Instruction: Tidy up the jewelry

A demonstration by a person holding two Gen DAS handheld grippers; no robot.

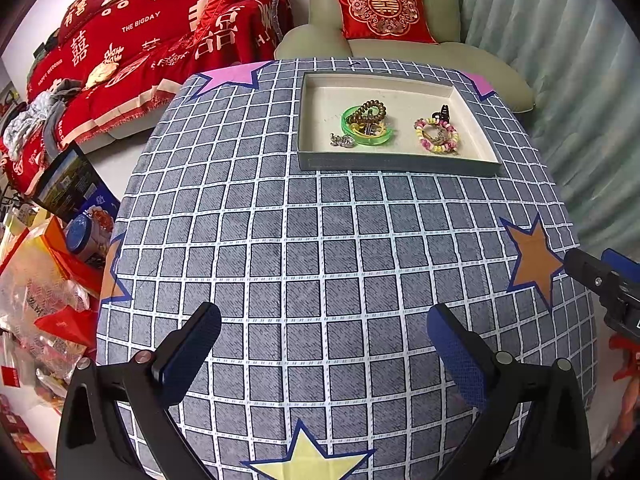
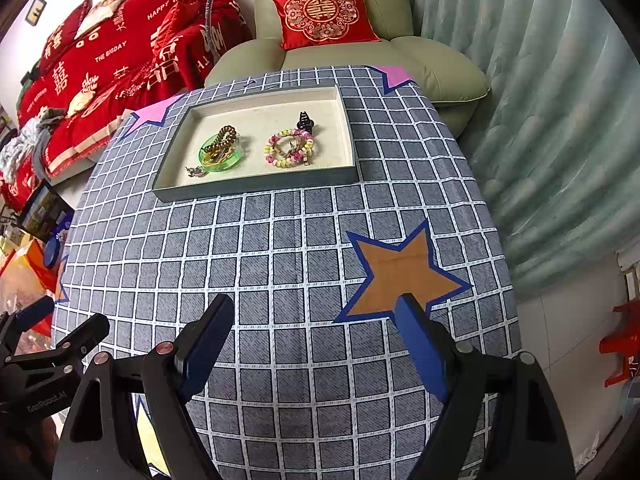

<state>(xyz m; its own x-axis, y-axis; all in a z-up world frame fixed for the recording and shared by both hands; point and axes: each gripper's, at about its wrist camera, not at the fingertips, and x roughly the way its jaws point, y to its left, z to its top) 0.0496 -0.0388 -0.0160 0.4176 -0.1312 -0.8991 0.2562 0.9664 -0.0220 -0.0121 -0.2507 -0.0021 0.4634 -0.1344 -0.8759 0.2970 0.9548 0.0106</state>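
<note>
A shallow grey tray (image 1: 384, 166) (image 2: 256, 190) with a cream lining sits at the far side of the table. In it lie a green bangle (image 1: 370, 138) (image 2: 230, 164), a brown coil hair tie (image 1: 370, 110) (image 2: 224, 138), a small silver piece (image 1: 342, 141) (image 2: 196, 171), a pink and yellow bead bracelet (image 1: 438, 136) (image 2: 290, 148) and a black hair claw (image 1: 443, 113) (image 2: 306, 120). My left gripper (image 1: 324, 320) is open and empty over the near table. My right gripper (image 2: 316, 312) is open and empty, also near; it shows at the left wrist view's right edge (image 1: 600, 280).
The table has a grey grid cloth (image 1: 320, 240) with an orange star (image 2: 400, 276), a yellow star (image 1: 308, 460) and pink stars. A green armchair (image 2: 340, 52) with a red cushion stands behind. A red-covered sofa (image 1: 140, 40) and clutter are on the left, a curtain on the right.
</note>
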